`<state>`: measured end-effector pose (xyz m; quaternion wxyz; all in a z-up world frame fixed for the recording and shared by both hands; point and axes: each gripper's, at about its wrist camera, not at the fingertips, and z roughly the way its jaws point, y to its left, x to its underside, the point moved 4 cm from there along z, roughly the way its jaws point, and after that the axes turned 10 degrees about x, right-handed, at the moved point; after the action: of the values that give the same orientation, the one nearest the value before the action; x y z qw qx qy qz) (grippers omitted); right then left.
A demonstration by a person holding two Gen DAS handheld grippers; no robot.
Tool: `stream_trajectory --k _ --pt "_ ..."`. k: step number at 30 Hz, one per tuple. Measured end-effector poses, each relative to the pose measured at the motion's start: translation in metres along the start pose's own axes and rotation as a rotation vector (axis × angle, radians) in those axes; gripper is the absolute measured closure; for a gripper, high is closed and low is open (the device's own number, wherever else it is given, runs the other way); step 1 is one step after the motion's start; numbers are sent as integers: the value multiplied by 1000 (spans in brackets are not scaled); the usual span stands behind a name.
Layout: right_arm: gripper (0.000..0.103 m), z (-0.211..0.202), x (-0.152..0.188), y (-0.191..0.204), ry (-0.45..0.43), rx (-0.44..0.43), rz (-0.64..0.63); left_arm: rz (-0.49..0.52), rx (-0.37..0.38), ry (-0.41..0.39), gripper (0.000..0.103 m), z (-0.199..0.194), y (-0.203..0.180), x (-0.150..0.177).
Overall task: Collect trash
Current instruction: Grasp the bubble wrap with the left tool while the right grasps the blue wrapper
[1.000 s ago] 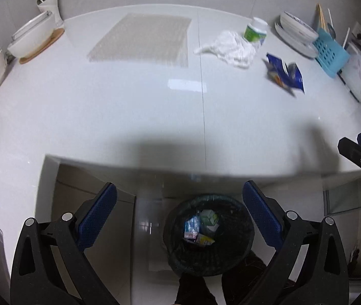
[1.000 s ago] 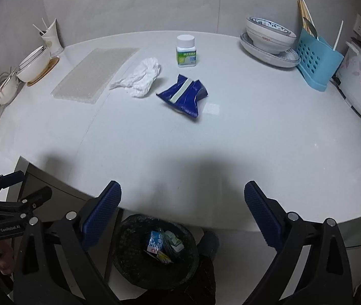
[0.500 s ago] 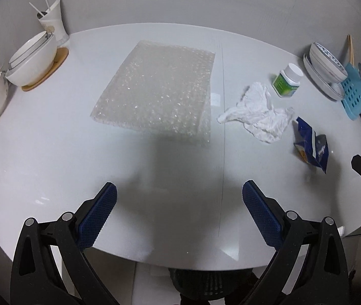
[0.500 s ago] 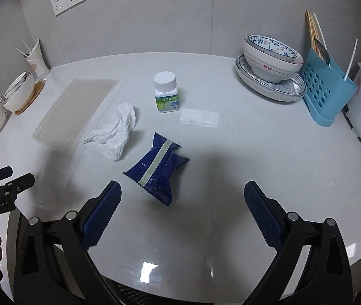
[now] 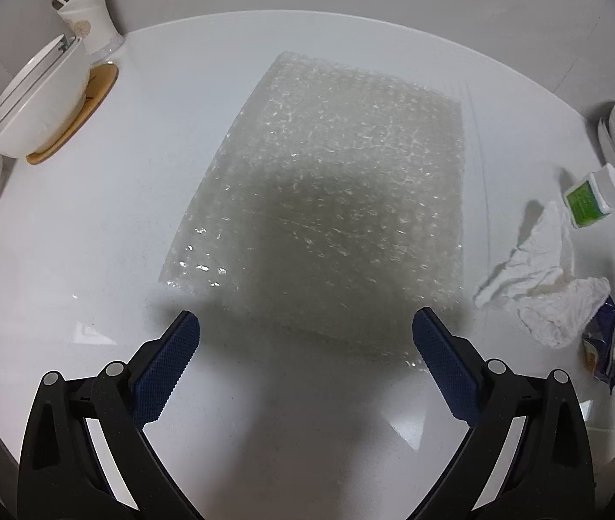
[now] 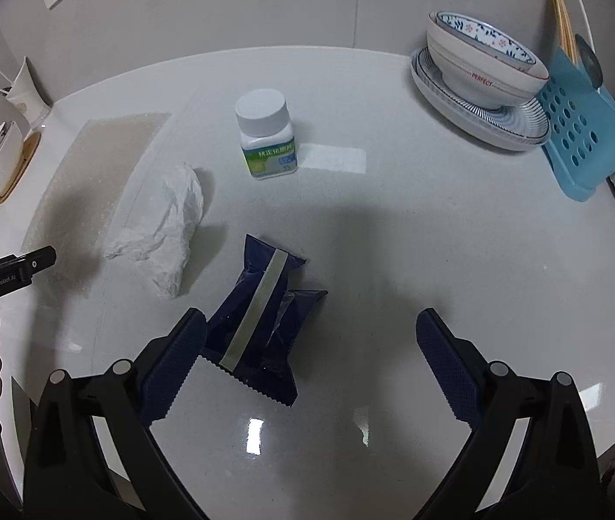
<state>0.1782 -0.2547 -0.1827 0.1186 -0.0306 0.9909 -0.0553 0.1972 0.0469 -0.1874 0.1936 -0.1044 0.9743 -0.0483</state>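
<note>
Trash first: your clear rectangular bubble-wrap sheet lies flat on the glossy white countertop, directly ahead of your left gripper. That gripper is released, blue pads spread wide, nothing between them, near edge of the sheet just beyond the fingertips. Crumpled white tissue sits to the sheet's right, apart from it. Dark blue crinkled snack wrapper with a pale strip lies on the counter right in front of your right gripper; the left blue pad overlaps the wrapper's edge in view, cannot tell if touching. Right gripper is also released, jaws wide, holding nothing. Small white pill bottle with a green label stands upright behind the wrapper, near the tissue. Far right: patterned white bowl stacked on plates, touching a light blue perforated utensil holder. Far left: white bowl on a round wooden coaster, white cup with sticks just behind it.
</note>
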Motion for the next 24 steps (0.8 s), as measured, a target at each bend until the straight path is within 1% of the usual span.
stream_trajectory --k 3,7,10,13,15,16,19,20,21,22,24 --pt "12 11 2 1 56 -17 21 -15 -13 18 7 10 7 -5" --pt "16 20 5 3 105 -28 29 -36 -20 42 9 21 14 -9" --pt "22 27 6 5 141 -38 43 -42 -20 52 9 25 14 -12" --pt "27 31 6 8 159 -37 40 -48 -20 70 12 28 13 -14" --pt "31 32 7 12 167 -39 33 -70 2 88 19 30 15 -17" --pt "33 33 7 13 171 -40 28 -80 7 99 20 31 15 -17" --pt "43 35 9 19 188 -34 8 -71 4 119 30 32 11 -20" --pt "47 35 10 22 193 -34 0 -67 6 123 39 31 8 -21" --pt "50 36 11 23 197 -34 -5 -62 6 128 48 30 4 -21" --pt "54 36 12 24 202 -35 -9 -56 6 133 52 30 -1 -21" --pt "58 37 13 25 207 -37 -16 -52 8 133 69 30 -7 -22"
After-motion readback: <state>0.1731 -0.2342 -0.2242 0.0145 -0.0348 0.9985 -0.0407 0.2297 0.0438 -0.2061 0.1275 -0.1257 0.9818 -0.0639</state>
